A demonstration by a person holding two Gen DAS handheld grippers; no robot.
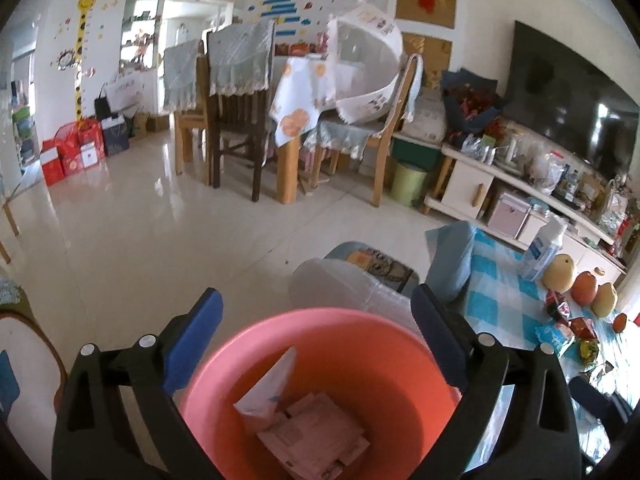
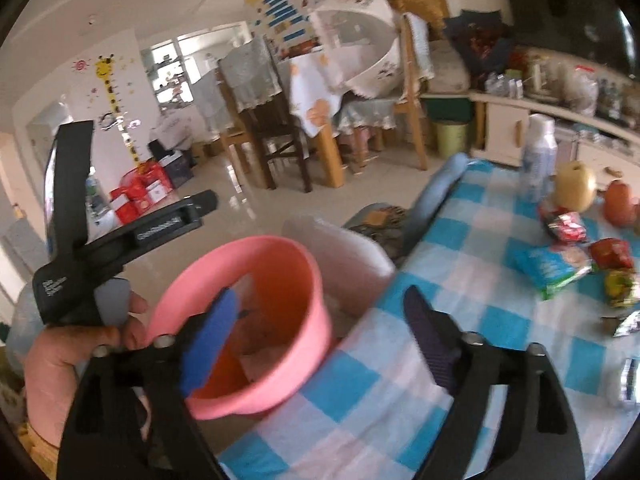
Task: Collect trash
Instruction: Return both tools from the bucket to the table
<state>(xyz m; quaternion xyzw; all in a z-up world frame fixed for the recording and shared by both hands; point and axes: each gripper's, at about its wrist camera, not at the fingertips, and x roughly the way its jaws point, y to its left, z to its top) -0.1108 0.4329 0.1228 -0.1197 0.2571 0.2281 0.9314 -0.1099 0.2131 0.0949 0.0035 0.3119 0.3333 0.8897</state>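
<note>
A pink bucket (image 1: 320, 360) sits low in the left wrist view, with a white paper (image 1: 272, 384) and pinkish wrappers (image 1: 316, 432) inside. My left gripper (image 1: 316, 300) is open above it, its blue pads wide on either side and clear of the rim. In the right wrist view the bucket (image 2: 256, 280) leans at the edge of the blue-checked table (image 2: 460, 280). My right gripper (image 2: 320, 300) is open and holds nothing, its left pad over the bucket's mouth. Snack wrappers lie on the cloth: a red one (image 2: 564, 224) and a blue-green packet (image 2: 548, 264). A hand holds the left gripper (image 2: 144, 164).
Pears (image 2: 574, 184), an orange fruit (image 2: 618, 202) and a white bottle (image 2: 538, 156) stand at the table's far side. A white plastic object (image 1: 340, 284) lies just beyond the bucket. Farther off are a dining table with chairs (image 1: 236, 120), a green bin (image 1: 408, 182) and a TV cabinet (image 1: 500, 188).
</note>
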